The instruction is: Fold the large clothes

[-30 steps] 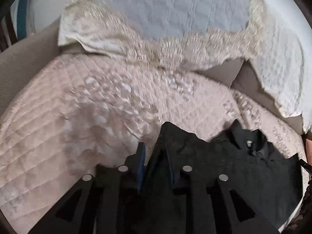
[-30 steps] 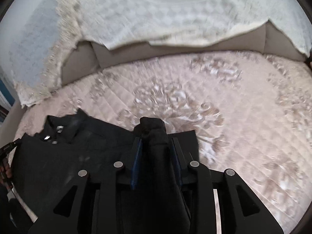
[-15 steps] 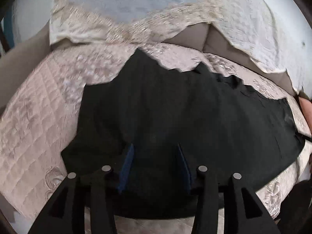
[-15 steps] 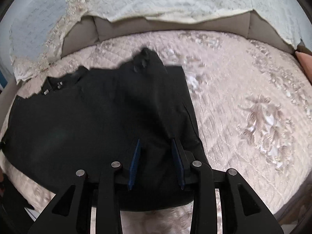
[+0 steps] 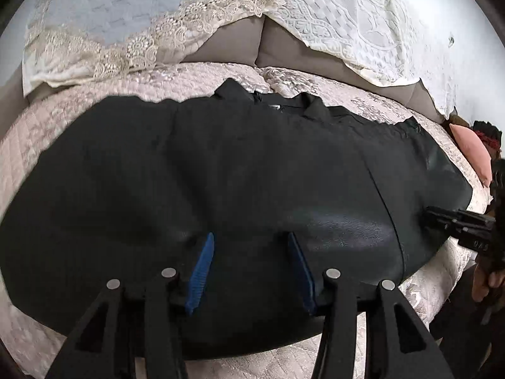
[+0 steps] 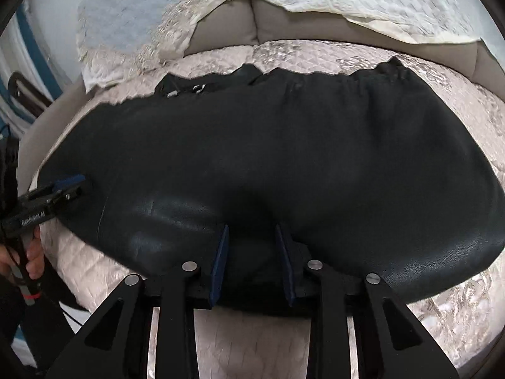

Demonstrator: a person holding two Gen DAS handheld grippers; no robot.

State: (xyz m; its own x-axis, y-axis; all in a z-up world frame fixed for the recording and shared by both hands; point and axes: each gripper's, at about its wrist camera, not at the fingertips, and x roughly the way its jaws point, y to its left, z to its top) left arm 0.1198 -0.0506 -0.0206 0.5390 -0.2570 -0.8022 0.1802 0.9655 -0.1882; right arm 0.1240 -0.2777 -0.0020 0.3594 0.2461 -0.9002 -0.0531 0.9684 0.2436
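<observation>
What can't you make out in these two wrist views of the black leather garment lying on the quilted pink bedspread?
- Black leather garment: its near hem, in both views, is covered by the gripper bodies.
- Right gripper: whether its blue pads pinch the leather; the fold there is in shadow.
- Quilted pink bedspread: the part under the garment.
- Small label at the collar: too small to read.
- Person's hand: cut off by the left edge of the right wrist view.
</observation>
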